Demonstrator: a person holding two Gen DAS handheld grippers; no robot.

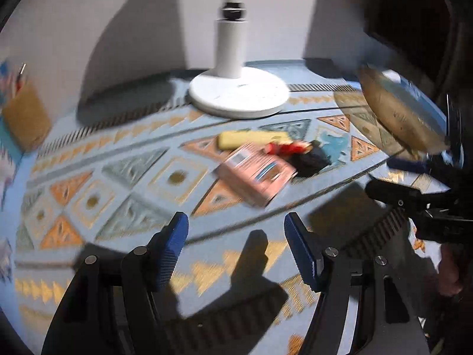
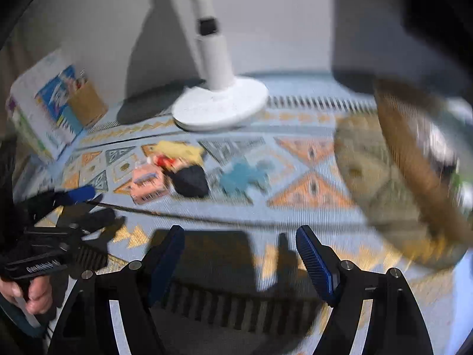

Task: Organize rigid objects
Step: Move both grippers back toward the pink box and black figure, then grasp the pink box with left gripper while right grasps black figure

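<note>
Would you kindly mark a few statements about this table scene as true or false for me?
1. Both grippers are empty. True: the left gripper and the right gripper stand open with nothing between their fingers.
2. The pink box lies in the basket. False: it lies on the patterned cloth; the basket is off to the right.
3. The lamp base stands behind the small pile. True.
4. The yellow block sits nearer the grippers than the pink box. False: it lies beyond the box, toward the lamp.
5. The black object lies on the lamp base. False: it lies on the cloth beside the pink box.
</note>
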